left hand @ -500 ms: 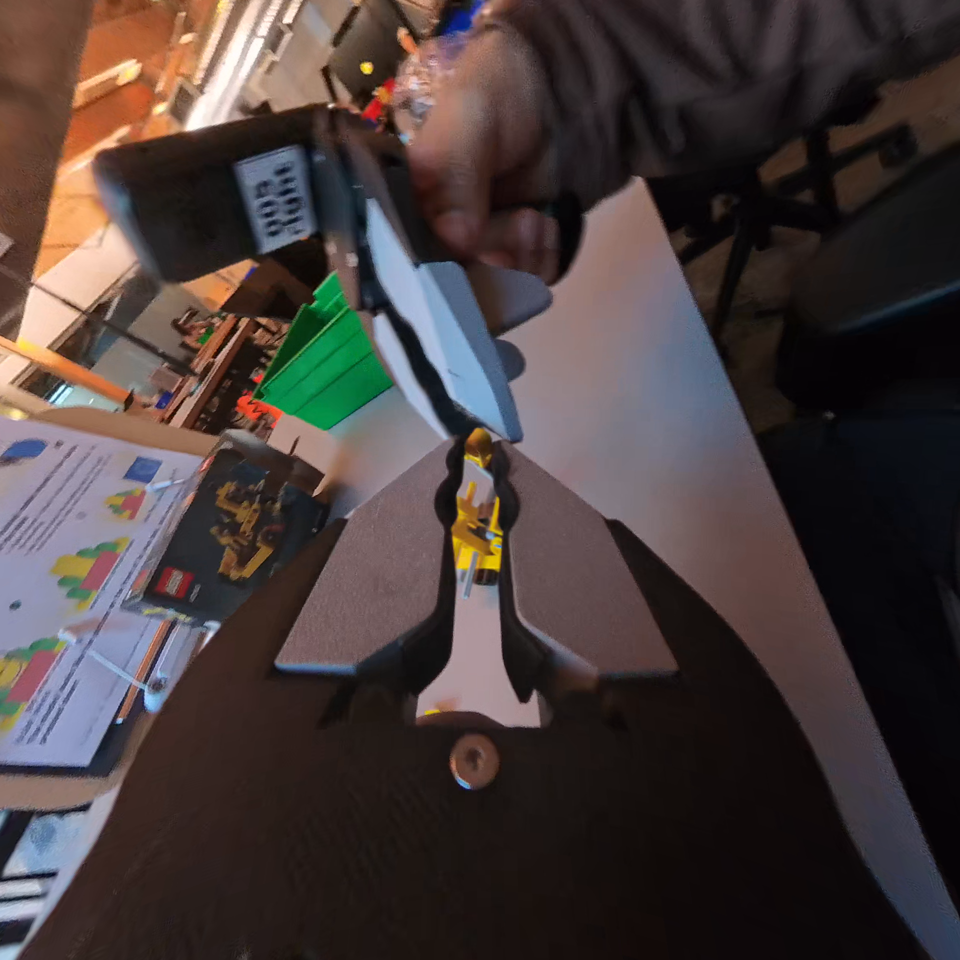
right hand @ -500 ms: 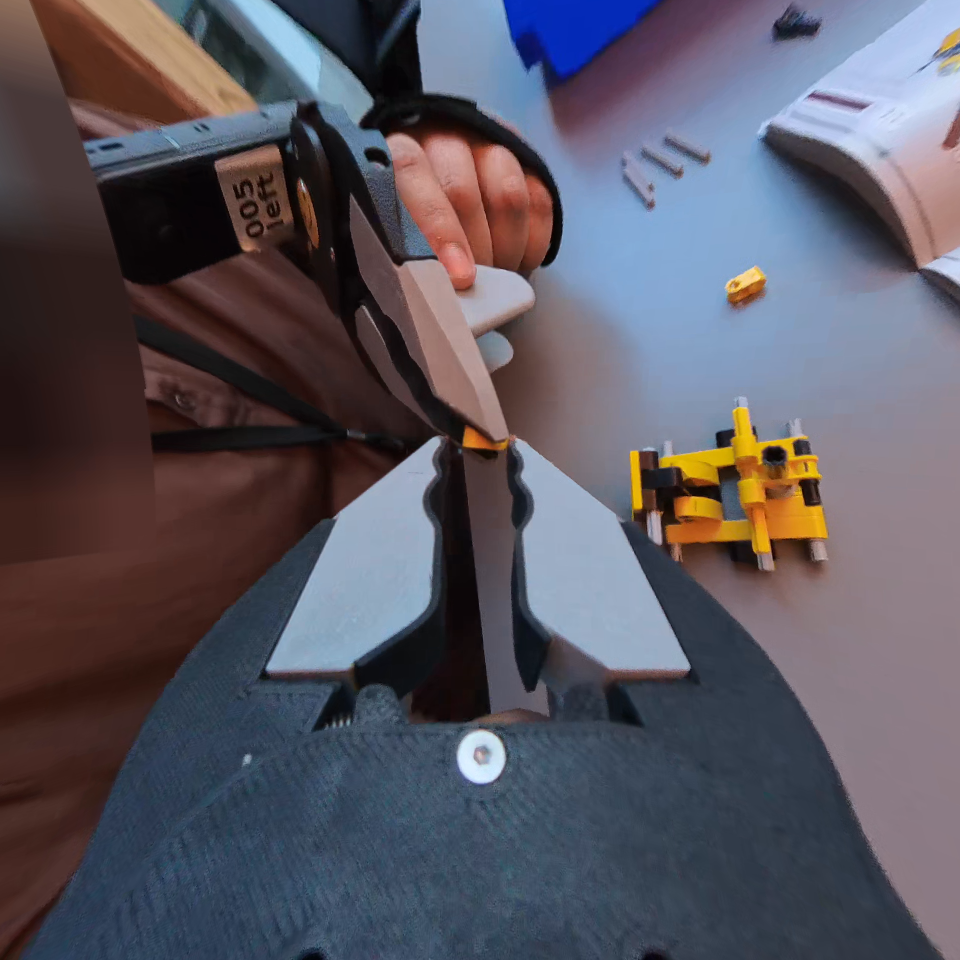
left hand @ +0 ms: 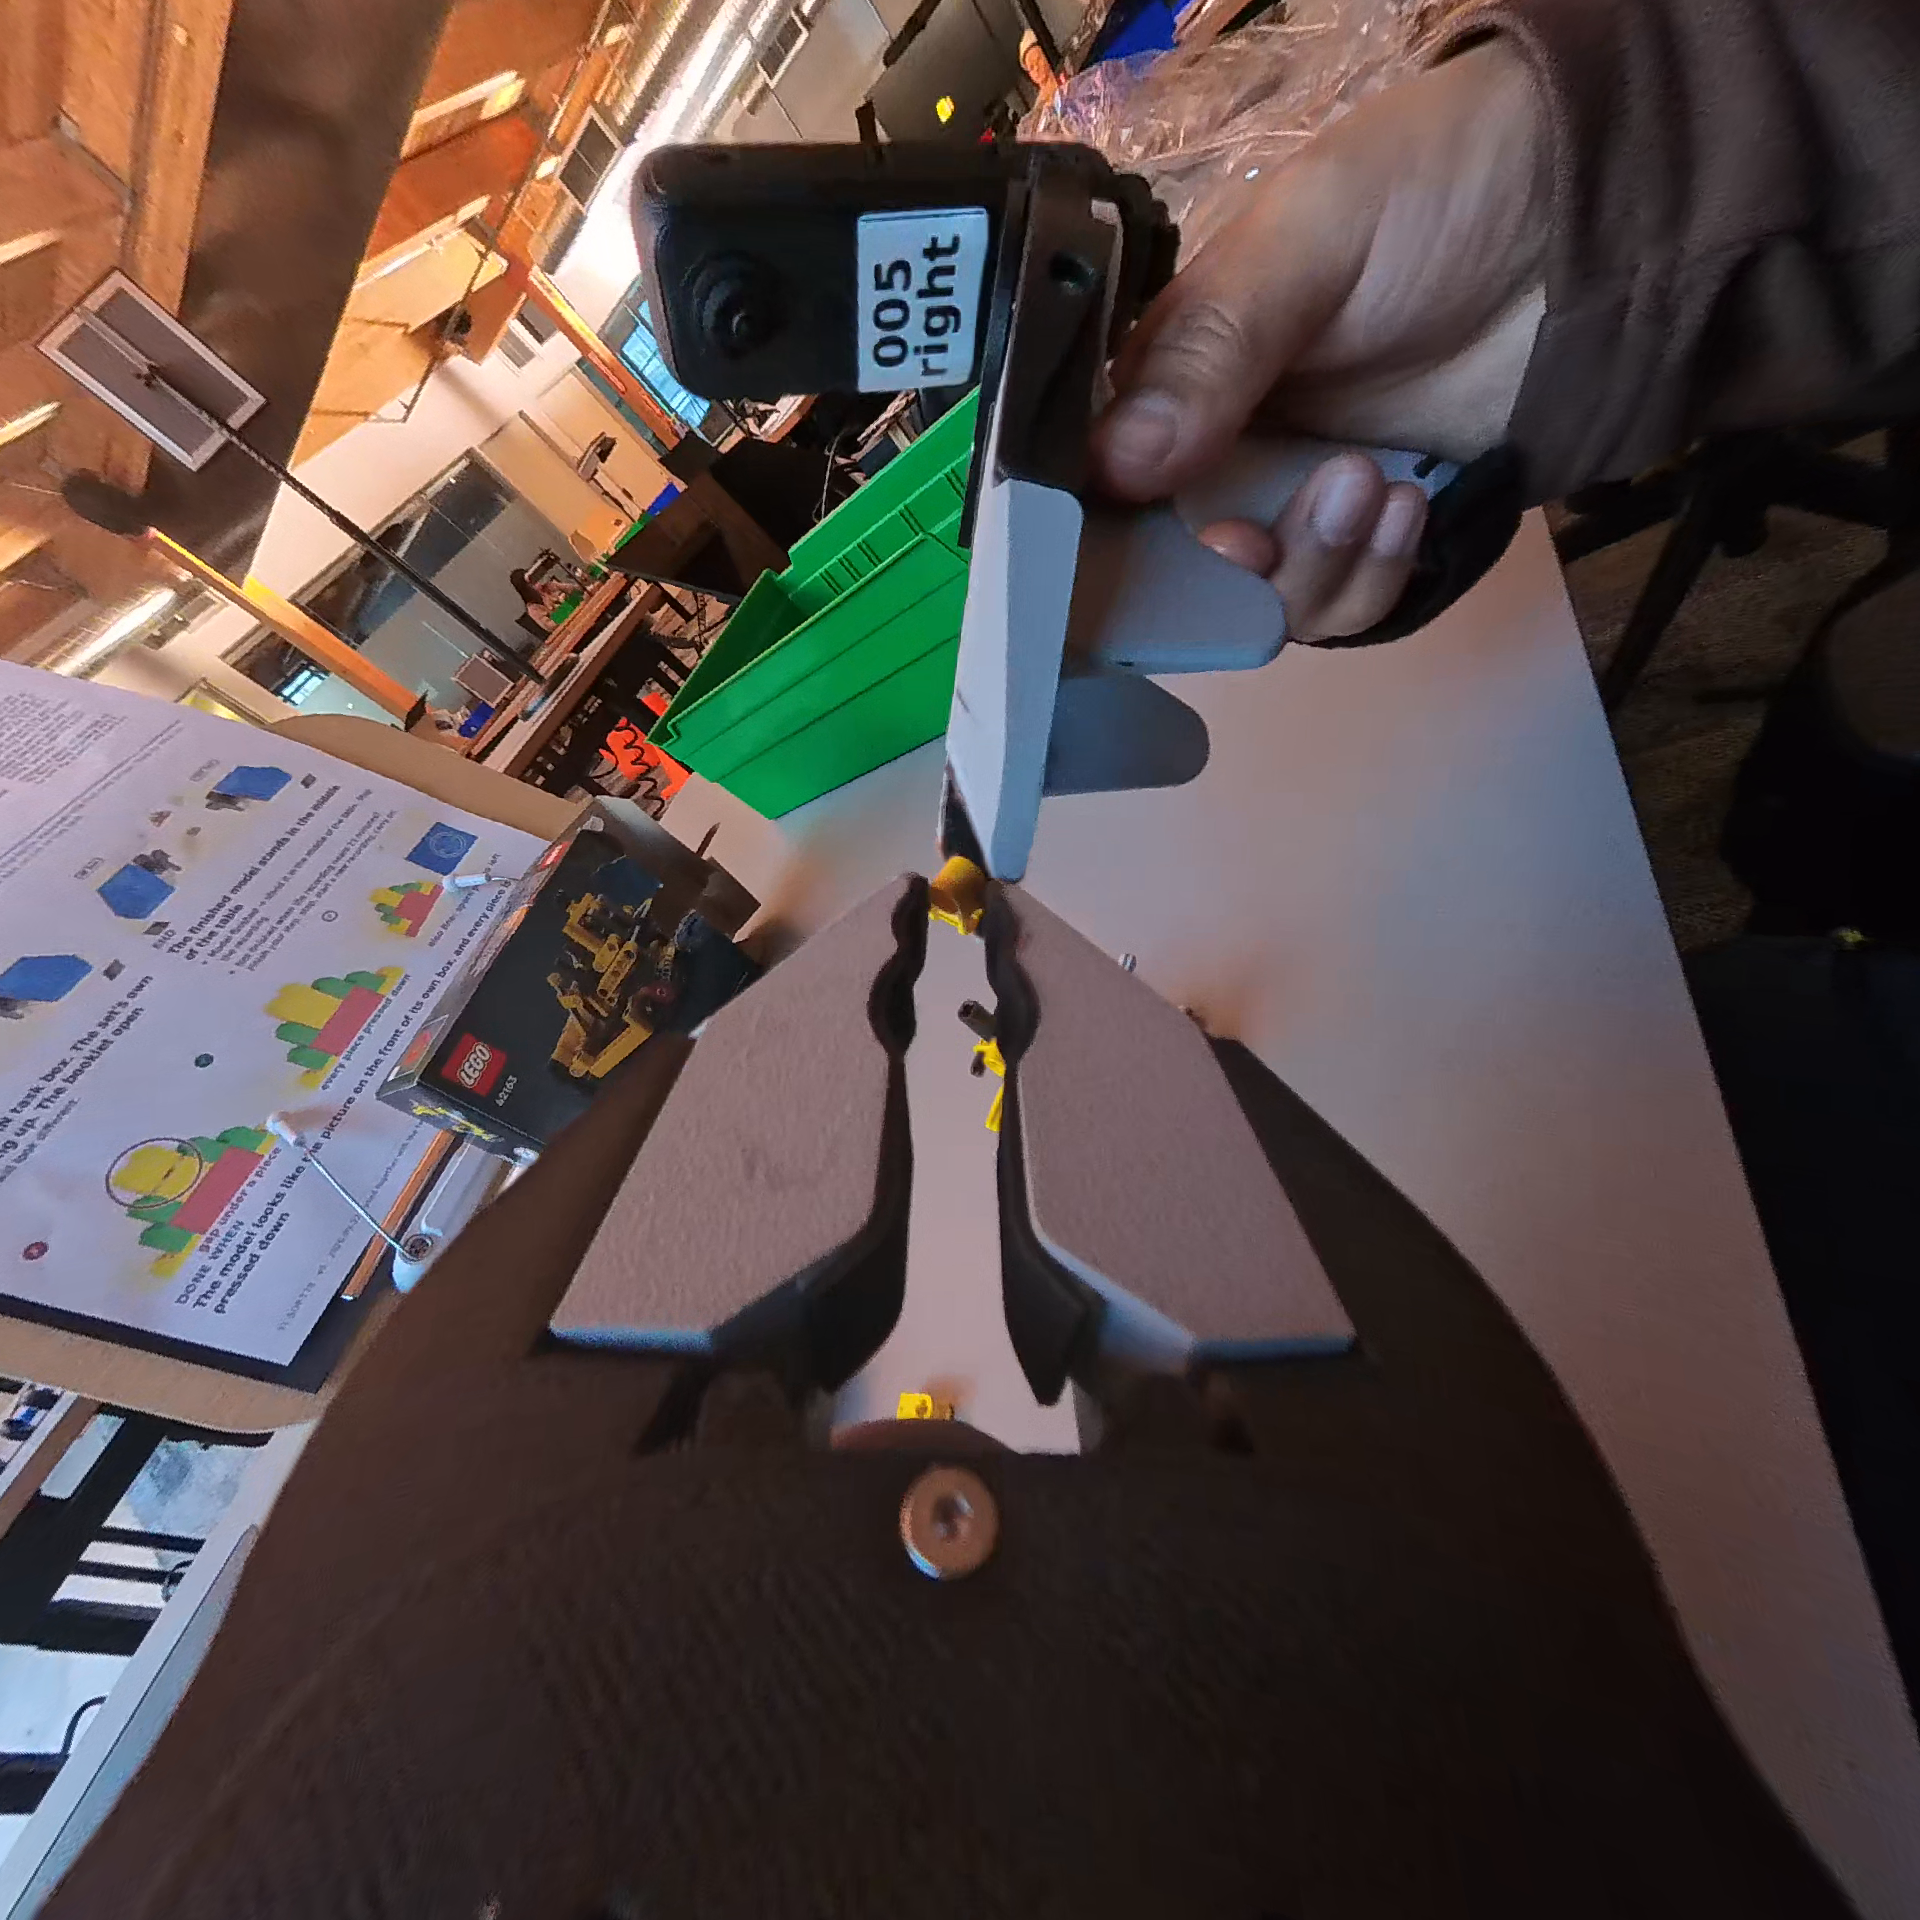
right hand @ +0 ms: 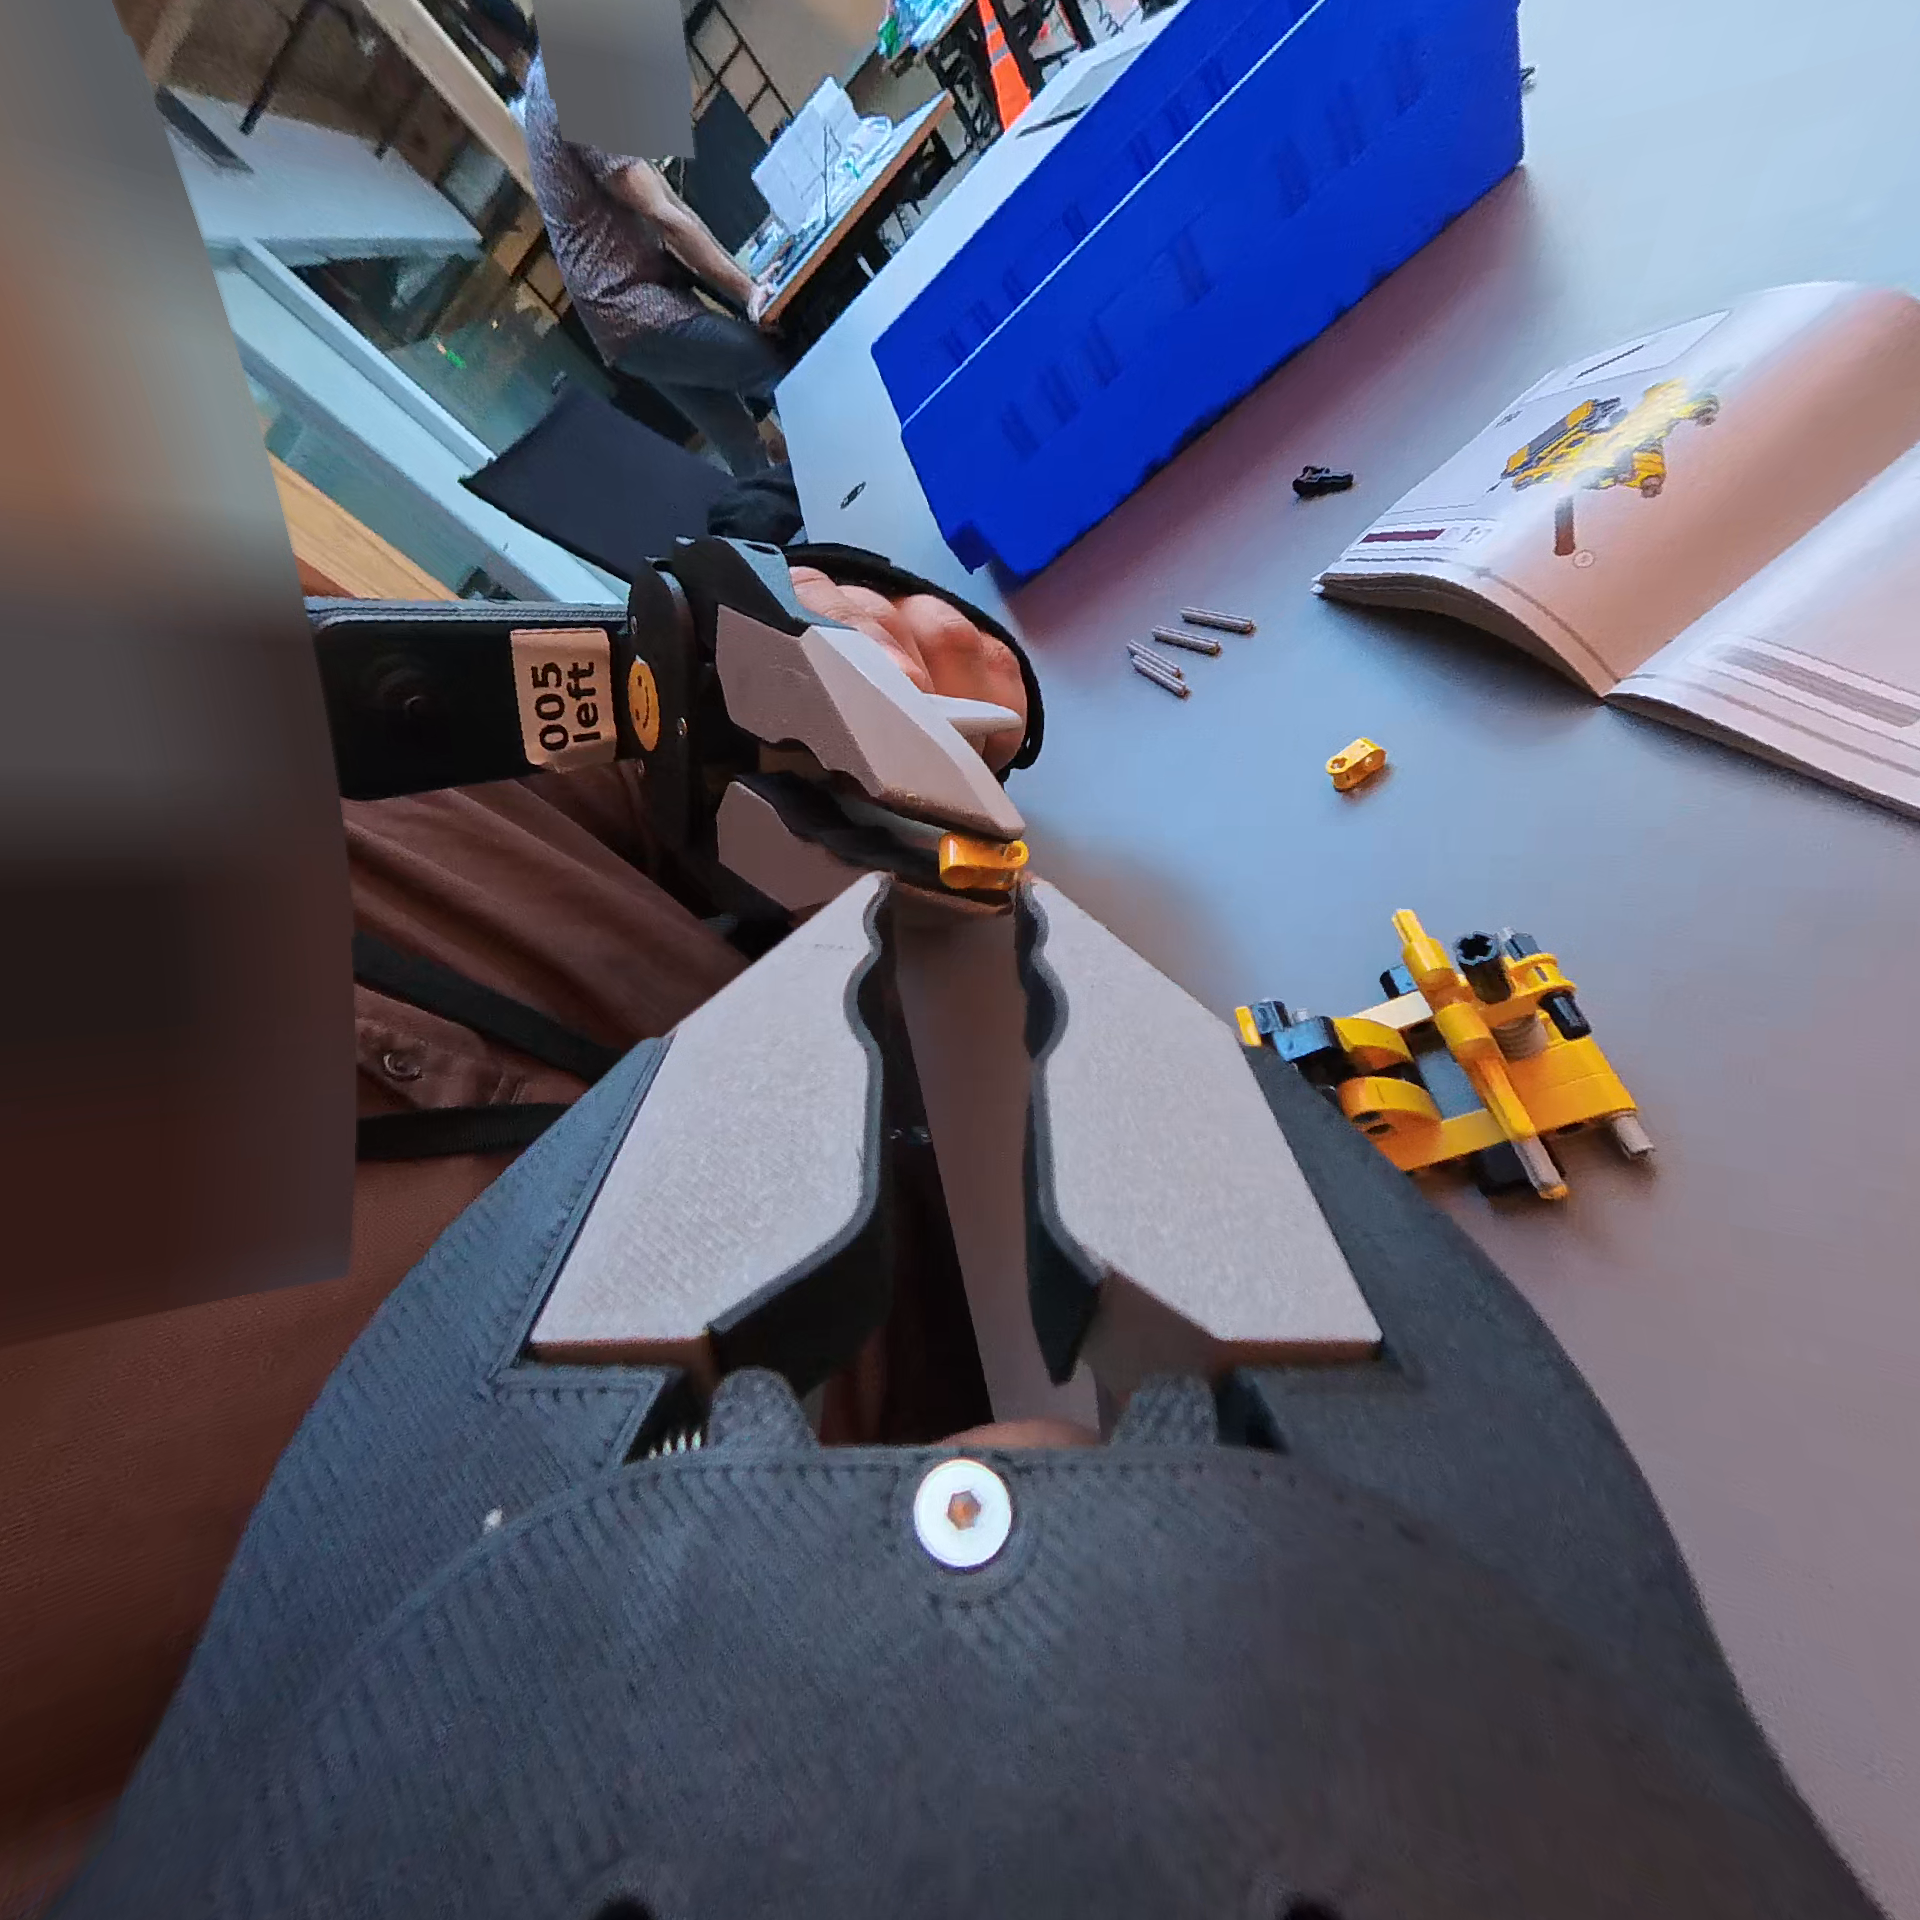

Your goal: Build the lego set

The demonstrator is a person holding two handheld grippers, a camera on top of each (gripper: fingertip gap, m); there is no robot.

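Observation:
A small yellow connector (right hand: 982,862) is pinched in my left gripper (left hand: 954,902), whose fingers are shut on it; it also shows in the left wrist view (left hand: 956,891). My right gripper (right hand: 951,894) is slightly open, and its fingertips sit right at the connector without clamping it. In the left wrist view the right gripper (left hand: 987,868) comes down from above onto the piece. The partly built yellow and black model (right hand: 1444,1060) lies on the table to the right of both grippers.
On the grey table (right hand: 1558,883) lie a second yellow connector (right hand: 1356,766), several grey pins (right hand: 1184,649), a black piece (right hand: 1322,480) and an open booklet (right hand: 1662,520). A blue bin (right hand: 1195,260), a green bin (left hand: 831,675), the set's box (left hand: 561,997) and a printed sheet (left hand: 208,987) stand around. My two grippers' fingertips are within a few centimetres of each other.
Both grippers have turned while staying tip to tip. The left gripper now reaches in more from the side, and the yellow connector shows more fully. The model has not moved.

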